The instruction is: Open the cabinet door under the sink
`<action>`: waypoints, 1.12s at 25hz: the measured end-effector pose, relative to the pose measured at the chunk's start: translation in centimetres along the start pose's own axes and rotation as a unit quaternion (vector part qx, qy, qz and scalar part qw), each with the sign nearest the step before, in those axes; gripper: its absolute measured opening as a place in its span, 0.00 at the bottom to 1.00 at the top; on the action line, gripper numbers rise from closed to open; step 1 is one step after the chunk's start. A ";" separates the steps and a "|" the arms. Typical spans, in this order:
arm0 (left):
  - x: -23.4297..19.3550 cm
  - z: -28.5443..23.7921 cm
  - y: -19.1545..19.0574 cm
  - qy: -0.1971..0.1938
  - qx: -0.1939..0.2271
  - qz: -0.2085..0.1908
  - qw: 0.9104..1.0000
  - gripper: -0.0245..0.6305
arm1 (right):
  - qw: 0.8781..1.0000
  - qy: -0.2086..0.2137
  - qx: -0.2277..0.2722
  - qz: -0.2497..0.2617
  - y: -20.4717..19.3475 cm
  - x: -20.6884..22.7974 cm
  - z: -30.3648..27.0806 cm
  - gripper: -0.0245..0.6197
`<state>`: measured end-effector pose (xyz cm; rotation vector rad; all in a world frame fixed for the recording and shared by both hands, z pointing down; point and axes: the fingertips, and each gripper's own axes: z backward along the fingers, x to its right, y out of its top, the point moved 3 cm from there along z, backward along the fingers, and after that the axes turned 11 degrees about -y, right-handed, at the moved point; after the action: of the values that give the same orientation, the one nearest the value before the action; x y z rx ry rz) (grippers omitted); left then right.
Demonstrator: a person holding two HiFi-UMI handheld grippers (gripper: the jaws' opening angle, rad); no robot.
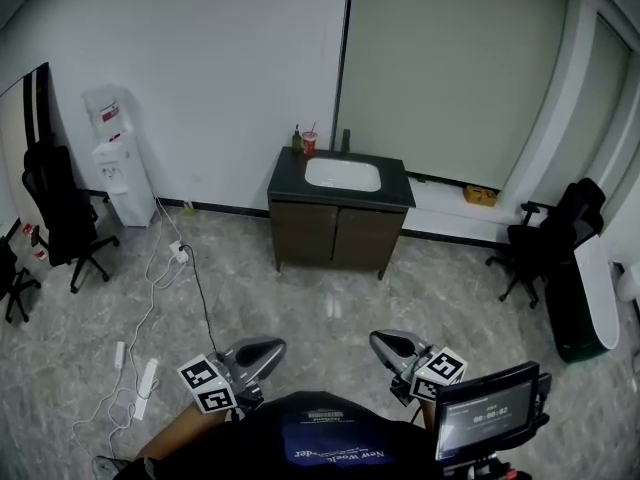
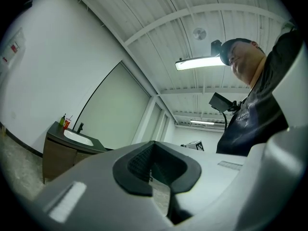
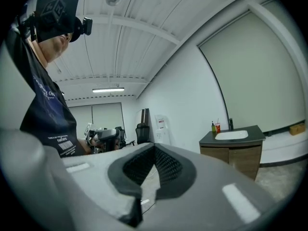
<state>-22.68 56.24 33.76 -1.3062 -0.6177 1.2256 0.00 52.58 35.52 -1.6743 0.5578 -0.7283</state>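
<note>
Dark wood cabinet [image 1: 335, 236] under a dark top with a white sink [image 1: 343, 174], standing against the far wall. 2 doors, both shut, their long axes upright and meeting at a centre seam; no handle can be made out from here.

Left gripper [image 1: 270, 350] and right gripper [image 1: 385, 345] are low, close to the person's body, both clenched on nothing.

The cabinet lies straight ahead, well apart across bare floor. Neither hand is clearly nearer. Judgement: the approach comes first, then jaws must part before taking a door edge.
</note>
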 end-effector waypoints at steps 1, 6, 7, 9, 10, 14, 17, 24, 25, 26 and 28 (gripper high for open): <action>-0.2 -1.1 -0.1 0.003 0.001 -0.001 1.000 0.04 | 1.000 0.004 0.000 0.001 0.2 1.1 0.2 0.04; -1.6 -6.2 -0.9 0.012 -0.007 -0.003 1.000 0.04 | 1.000 0.017 0.006 0.003 0.9 6.4 0.4 0.04; -1.9 -7.1 -1.0 0.011 -0.011 0.000 1.000 0.04 | 1.000 0.015 0.008 0.000 0.9 7.3 0.5 0.04; -2.5 -8.6 -1.2 0.006 -0.021 0.005 1.000 0.04 | 1.000 0.010 0.013 -0.010 0.8 8.8 0.7 0.04; -2.8 -9.3 -1.1 0.002 -0.025 0.006 1.000 0.04 | 1.000 0.007 0.014 -0.014 0.7 9.5 0.8 0.04; -5.3 -12.0 -0.9 -0.010 -0.031 0.017 0.999 0.04 | 0.999 -0.011 0.009 -0.031 0.2 12.5 0.6 0.04; -7.2 -13.5 -1.5 -0.033 -0.036 0.025 0.999 0.04 | 0.999 -0.031 0.010 -0.037 0.0 14.1 0.2 0.04; -14.2 -14.8 -1.0 -0.091 -0.030 0.039 0.995 0.04 | 0.996 -0.089 0.012 -0.022 1.1 16.7 -3.7 0.04; -15.5 -14.6 -0.4 -0.098 -0.031 0.037 0.994 0.04 | 0.995 -0.097 0.015 -0.023 1.5 16.9 -4.8 0.04; -16.7 -14.4 0.4 -0.105 -0.032 0.033 0.993 0.04 | 0.994 -0.102 0.017 -0.023 2.1 17.0 -5.9 0.04; -19.4 -13.8 2.3 -0.113 -0.032 0.023 0.993 0.04 | 0.994 -0.109 0.017 -0.019 3.5 17.2 -8.5 0.04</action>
<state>-16.99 32.96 33.82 -1.2496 -0.7989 1.4132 5.84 33.98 36.19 -1.7111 0.3595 -0.5704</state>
